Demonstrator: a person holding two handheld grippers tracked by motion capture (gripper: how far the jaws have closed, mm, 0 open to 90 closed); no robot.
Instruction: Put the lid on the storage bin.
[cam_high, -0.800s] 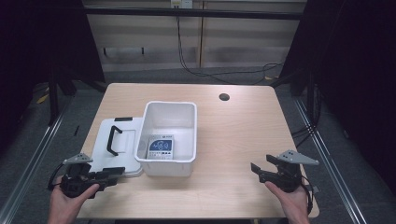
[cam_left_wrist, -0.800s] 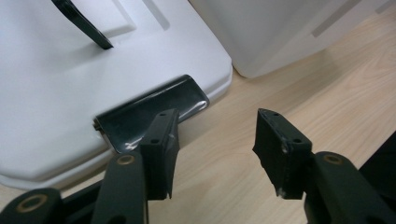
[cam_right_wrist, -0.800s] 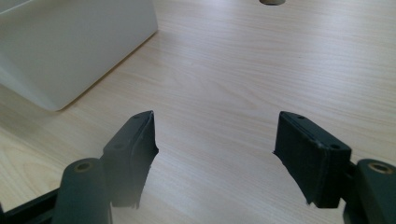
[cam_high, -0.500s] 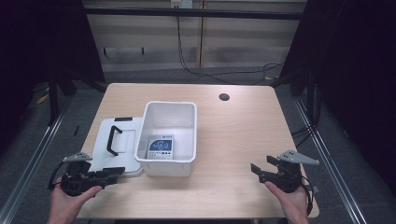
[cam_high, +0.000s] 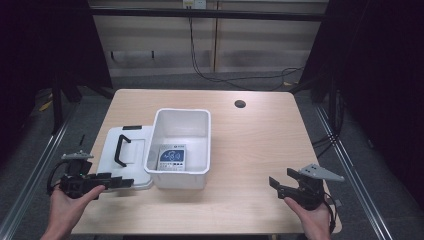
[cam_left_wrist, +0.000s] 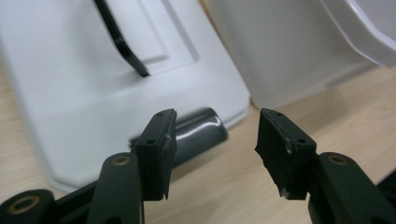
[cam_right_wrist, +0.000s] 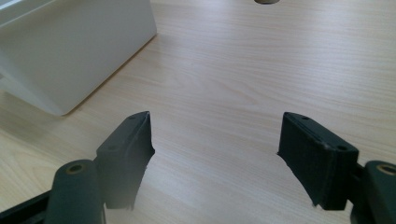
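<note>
On the light wooden surface (cam_high: 260, 150) a flat white plastic lid with a black carrying handle (cam_high: 122, 155) lay to the left of an open white rectangular plastic tub (cam_high: 182, 145), its right edge just beside or touching the tub's wall. Inside the tub, on its floor, lay a small white and blue printed packet (cam_high: 171, 159). The left gripper (cam_high: 117, 181) was held at the lid's near edge, low over the surface and pointing toward the tub. In the left gripper view its black fingers (cam_left_wrist: 156, 149) stood apart with nothing between them, the lid's near corner and a glossy black latch (cam_left_wrist: 198, 133) lying just beyond them, the tub's outer wall farther off on the right. The right gripper (cam_high: 280, 183) was held well apart from the tub, near the surface's right front corner, with its grey three-cornered plate on top. In the right gripper view its fingers (cam_right_wrist: 128, 151) were spread wide over bare wood, pinching nothing, and a corner of the tub showed at the upper left. A small dark round hole (cam_high: 240, 104) sat in the surface near its far edge.
</note>
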